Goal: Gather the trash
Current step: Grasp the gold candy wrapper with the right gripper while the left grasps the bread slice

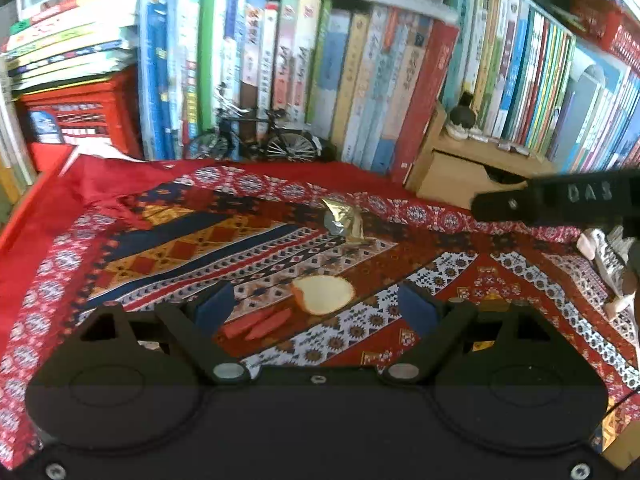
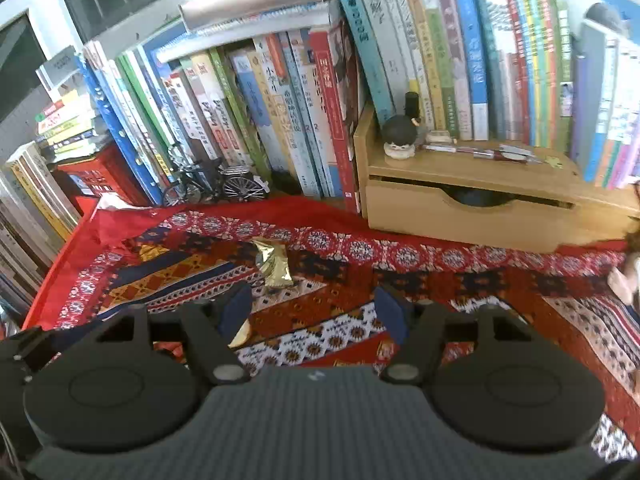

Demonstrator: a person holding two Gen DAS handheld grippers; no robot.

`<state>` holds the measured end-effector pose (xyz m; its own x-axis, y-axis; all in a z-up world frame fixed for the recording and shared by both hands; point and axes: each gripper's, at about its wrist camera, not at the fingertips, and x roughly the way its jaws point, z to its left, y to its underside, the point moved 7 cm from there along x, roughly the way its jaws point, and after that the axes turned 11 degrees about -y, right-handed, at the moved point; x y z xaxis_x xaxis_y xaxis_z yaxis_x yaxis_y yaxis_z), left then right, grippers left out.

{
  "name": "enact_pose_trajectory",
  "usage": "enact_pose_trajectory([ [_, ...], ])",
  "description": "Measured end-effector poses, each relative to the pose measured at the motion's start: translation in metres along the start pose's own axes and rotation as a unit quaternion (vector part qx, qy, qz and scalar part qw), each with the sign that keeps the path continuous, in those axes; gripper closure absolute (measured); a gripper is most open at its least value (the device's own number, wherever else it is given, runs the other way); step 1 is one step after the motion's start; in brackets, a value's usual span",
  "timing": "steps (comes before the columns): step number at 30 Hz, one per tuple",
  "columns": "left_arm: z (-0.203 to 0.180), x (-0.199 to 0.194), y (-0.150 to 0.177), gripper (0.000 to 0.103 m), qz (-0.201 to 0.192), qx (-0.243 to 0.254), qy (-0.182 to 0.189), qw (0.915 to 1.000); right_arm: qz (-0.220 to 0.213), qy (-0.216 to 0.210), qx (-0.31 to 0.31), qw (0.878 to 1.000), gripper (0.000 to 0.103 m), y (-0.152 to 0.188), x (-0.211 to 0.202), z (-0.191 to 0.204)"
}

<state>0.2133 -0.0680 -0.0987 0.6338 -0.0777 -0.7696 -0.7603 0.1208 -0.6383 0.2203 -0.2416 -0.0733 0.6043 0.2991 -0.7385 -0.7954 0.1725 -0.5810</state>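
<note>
A crumpled gold foil wrapper lies on the patterned red cloth. Closer in, a pale round fruit slice and two red peel strips lie between the fingers of my left gripper, which is open and holds nothing. My right gripper is also open and empty, and the wrapper sits just beyond its left finger. A pale gold edge peeks out behind that finger. Crumpled white paper lies at the far right.
Upright books wall the back. In front of them stand a model bicycle, a wooden drawer box topped by a small figurine and pens, and a red box.
</note>
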Motion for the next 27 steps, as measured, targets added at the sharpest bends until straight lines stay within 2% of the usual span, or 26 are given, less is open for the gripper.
enact_pose_trajectory([
  [6, -0.021, 0.040, 0.000, 0.017, 0.004, 0.028, 0.011, 0.9995, 0.036, -0.012, -0.016, 0.999, 0.024, -0.011, 0.041, -0.010],
  [12, -0.036, 0.085, 0.006, 0.026, 0.030, 0.039, 0.007, 0.9988, 0.072, -0.029, -0.033, 0.996, 0.024, -0.019, 0.084, -0.014],
  [16, -0.034, 0.109, 0.014, 0.052, 0.063, 0.019, 0.002, 0.9978, 0.098, -0.042, -0.049, 0.993, 0.023, -0.023, 0.114, -0.010],
  [20, -0.031, 0.104, 0.012, 0.065, 0.049, 0.010, 0.014, 0.9987, 0.127, -0.059, -0.055, 0.989, 0.023, -0.026, 0.142, -0.003],
  [23, -0.024, 0.099, 0.009, 0.069, 0.048, 0.002, 0.011, 0.9988, 0.148, -0.062, -0.066, 0.985, 0.023, -0.026, 0.163, 0.005],
  [26, -0.012, 0.097, 0.009, 0.071, 0.055, -0.025, 0.009, 0.9981, 0.170, -0.064, -0.076, 0.980, 0.023, -0.024, 0.180, 0.012],
  [27, -0.007, 0.096, 0.009, 0.071, 0.056, -0.032, 0.005, 0.9979, 0.180, -0.067, -0.074, 0.979, 0.030, -0.023, 0.185, 0.013],
])
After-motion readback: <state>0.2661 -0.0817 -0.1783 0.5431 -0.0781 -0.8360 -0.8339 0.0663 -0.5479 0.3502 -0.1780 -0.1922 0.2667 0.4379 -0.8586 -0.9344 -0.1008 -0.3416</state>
